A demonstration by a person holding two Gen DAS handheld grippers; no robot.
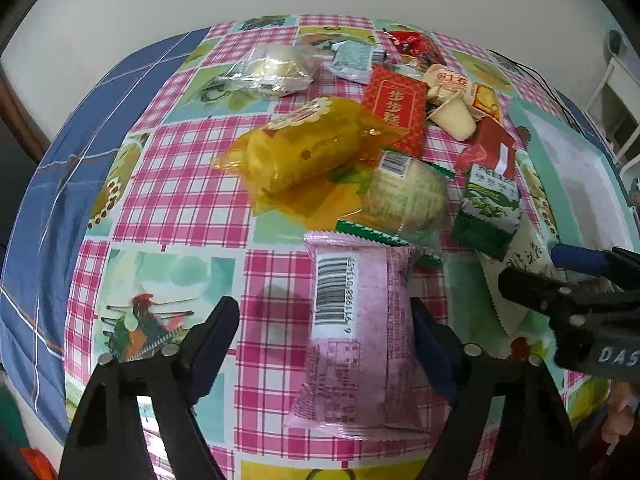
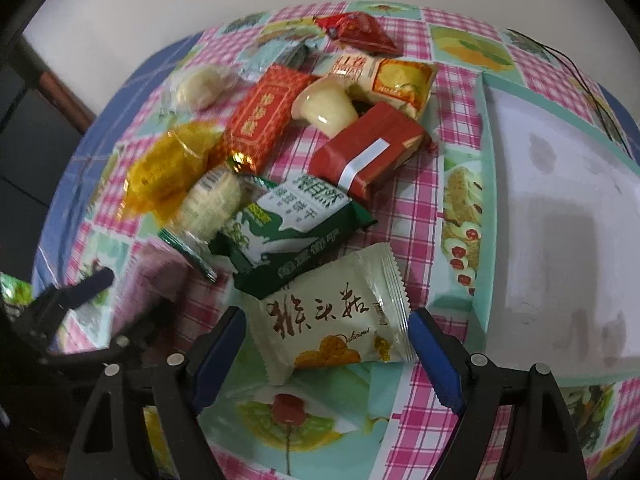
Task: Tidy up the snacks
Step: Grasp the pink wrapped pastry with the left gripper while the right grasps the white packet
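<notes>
Your left gripper (image 1: 324, 320) straddles a pink crinkly foil packet (image 1: 352, 340) at lower centre; its fingers (image 1: 216, 332) stand apart, the right one just at the packet's edge, the left clear. Your right gripper (image 2: 326, 342) brackets a cream sachet with serrated ends (image 2: 336, 320), fingers (image 2: 434, 356) wide, with no clear pressing on it. Above both lies the snack heap: a glossy yellow cellophane roll (image 1: 304, 152), a red carton (image 2: 368, 152), a green-and-white packet (image 2: 288, 232). A shallow teal-rimmed tray (image 2: 486, 200) with a white floor fills the right side. The tabletop (image 1: 180, 200) wears smooth pink-checked oilcloth, bare at left.
</notes>
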